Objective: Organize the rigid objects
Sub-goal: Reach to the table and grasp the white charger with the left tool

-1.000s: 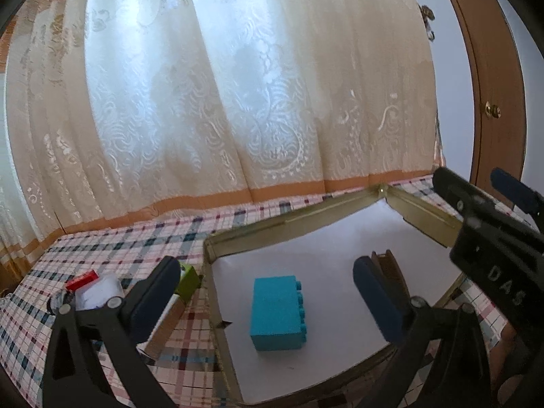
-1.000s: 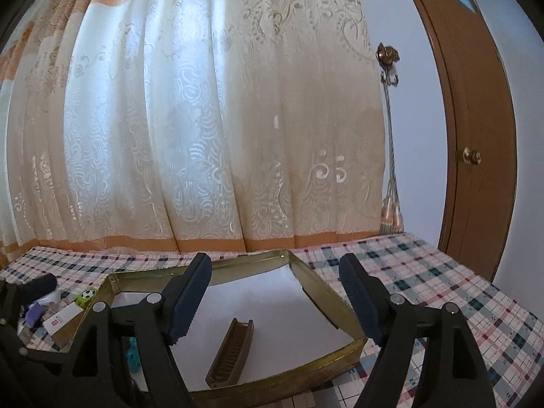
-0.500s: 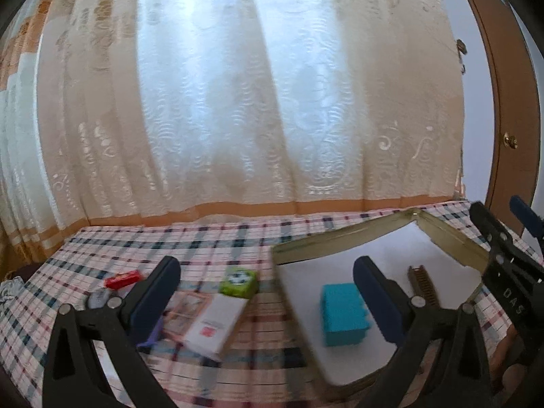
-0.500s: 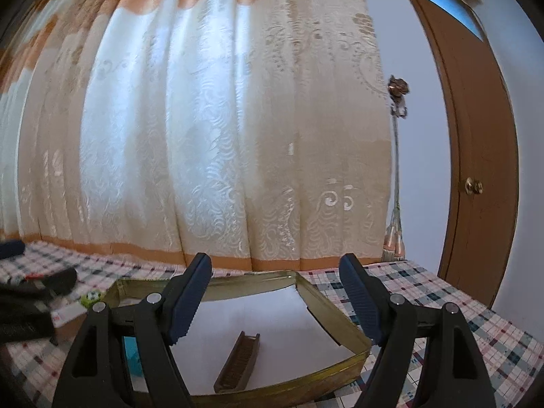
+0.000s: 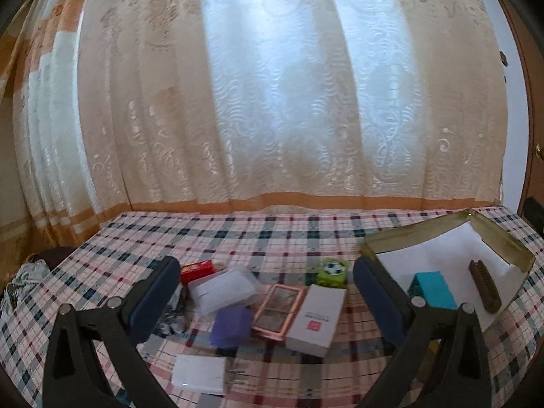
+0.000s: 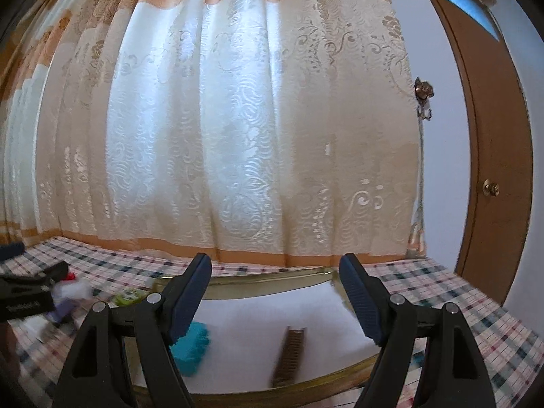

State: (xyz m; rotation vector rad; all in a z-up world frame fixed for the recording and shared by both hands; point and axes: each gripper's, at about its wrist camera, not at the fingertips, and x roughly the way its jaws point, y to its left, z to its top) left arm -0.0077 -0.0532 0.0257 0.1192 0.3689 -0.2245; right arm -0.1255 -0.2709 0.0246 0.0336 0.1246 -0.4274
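Two pairs of tongs hang over a checked cloth on the worktop [image 5: 272, 234], both spread wide with nothing between their blue pads. The left tongs [image 5: 265, 292] face a loose cluster of small things: a clear plastic case [image 5: 224, 289], a red box [image 5: 197, 267] just behind it, a purple block [image 5: 229, 326] in front, a pink-framed flat item [image 5: 278, 307] beside a white carton [image 5: 318, 319], and a green cube with a football print [image 5: 333, 270] behind the carton. A white charger plug [image 5: 200, 372] lies nearer the camera, apart from the cluster.

To the right sits a gold-rimmed tray [image 5: 499, 241] with a white floor. Inside it lie a teal building brick [image 5: 431, 289] and a brown comb-like strip [image 5: 484, 287], well apart from each other.

The right tongs [image 6: 275, 302] hover above that same tray [image 6: 258, 277]; the teal brick [image 6: 192, 348] shows near the left pad and the brown strip [image 6: 289, 357] lies lengthwise between the pads, lower down and blurred. A lace curtain [image 6: 238, 119] fills the background, with a wooden door [image 6: 493, 136] at right.
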